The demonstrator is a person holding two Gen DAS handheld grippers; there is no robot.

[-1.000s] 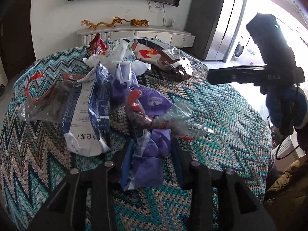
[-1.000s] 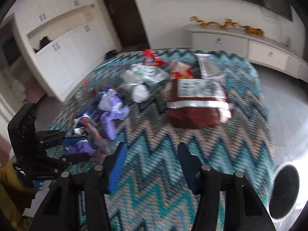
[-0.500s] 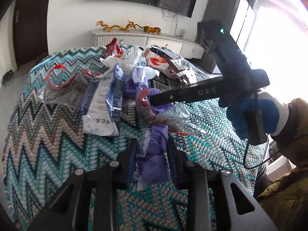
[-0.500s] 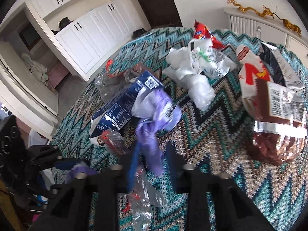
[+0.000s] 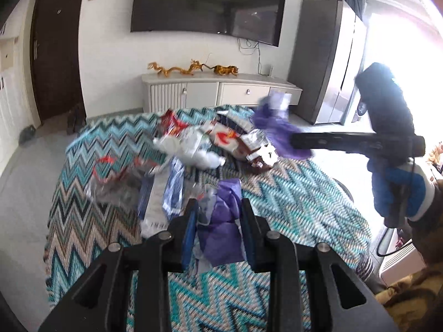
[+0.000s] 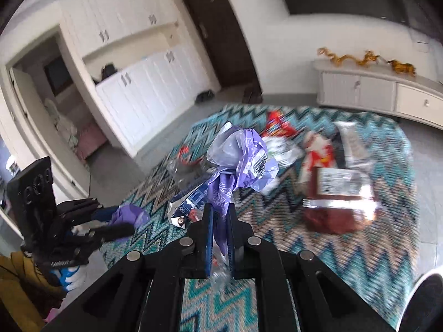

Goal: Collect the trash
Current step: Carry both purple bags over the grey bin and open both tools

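My left gripper (image 5: 218, 207) is shut on a crumpled purple plastic wrapper (image 5: 224, 221) and holds it above the zigzag tablecloth (image 5: 290, 202). My right gripper (image 6: 220, 210) is shut on a second purple plastic bag (image 6: 238, 155), lifted clear of the table; it also shows in the left wrist view (image 5: 274, 127), hanging from the right gripper's fingers (image 5: 318, 141). The left gripper with its wrapper (image 6: 127, 215) shows at the left of the right wrist view. More trash lies on the table: a blue-and-white carton (image 5: 163, 193), white bags (image 5: 191, 149), a brown foil packet (image 6: 337, 193) and clear plastic (image 5: 116, 185).
A red-and-white snack bag (image 6: 315, 155) and a red wrapper (image 5: 171, 123) lie at the table's far side. A white cabinet (image 5: 221, 91) stands against the wall under a TV. White cupboards (image 6: 149, 91) line the left wall. A round white bin rim (image 6: 426, 304) shows at the lower right.
Both grippers have risen from the table. The right gripper closed on the purple bag and lifted it off the pile. The left gripper lifted its purple wrapper.
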